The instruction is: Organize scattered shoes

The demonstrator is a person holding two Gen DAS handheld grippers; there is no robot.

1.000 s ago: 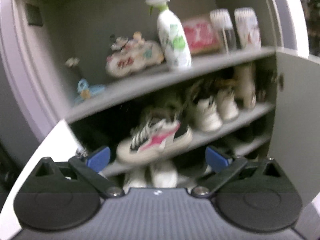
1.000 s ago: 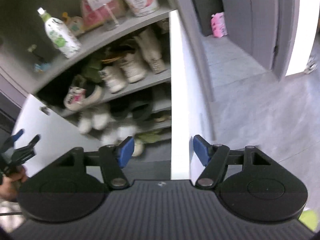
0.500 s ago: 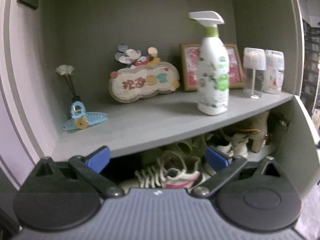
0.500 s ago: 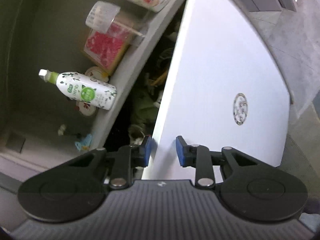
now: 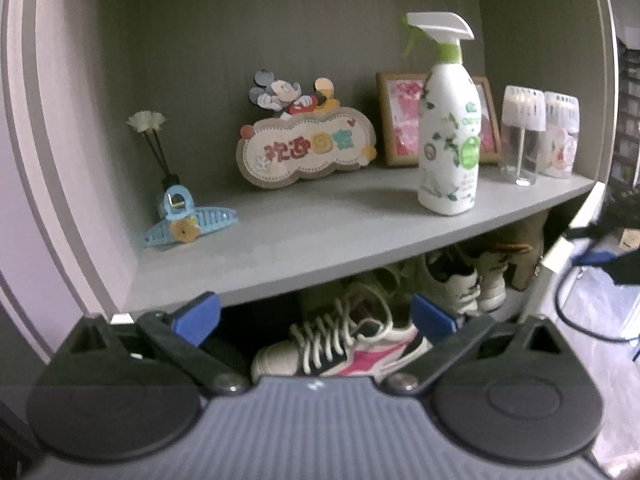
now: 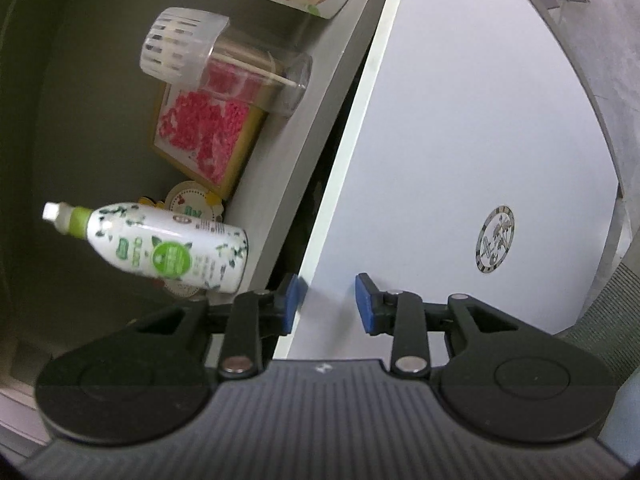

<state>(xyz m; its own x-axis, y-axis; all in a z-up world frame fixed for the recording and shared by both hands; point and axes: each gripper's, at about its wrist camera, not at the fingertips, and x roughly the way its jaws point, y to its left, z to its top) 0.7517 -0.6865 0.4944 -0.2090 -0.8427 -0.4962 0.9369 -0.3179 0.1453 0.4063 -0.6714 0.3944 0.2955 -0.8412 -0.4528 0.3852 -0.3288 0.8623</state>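
Here, a grey open-fronted cabinet (image 5: 280,20) fills the left wrist view. Its white door (image 6: 480,140), marked with a round emblem, is seen in the right wrist view from twelve to four o'clock. A grey shelf board (image 5: 320,232) crosses the middle of the left wrist view.

Under that board, at six o'clock, a white lace-up sneaker with a pink stripe (image 5: 352,354) is stored. More pale shoes (image 5: 472,284) are lined up beside it towards four o'clock.

The left gripper (image 5: 316,316) is held before the shelf edge with its blue pads spread wide. Nothing is caught between them, and the sneaker is seen beyond the gap.

The right gripper (image 6: 328,304) is set astride the door's edge. Its jaws have just been opening. One pad lies at the edge, the other stands clear of the door face, and no squeeze is made out.

On the board, a white spray bottle with a green collar (image 5: 448,152) stands upright at three o'clock. A cream cartoon-mouse welcome sign (image 5: 308,152) leans at the centre. A wooden-framed pink picture (image 5: 400,120) is partly hidden behind the bottle. A pale blue plastic hair clip (image 5: 188,224) lies at nine o'clock.
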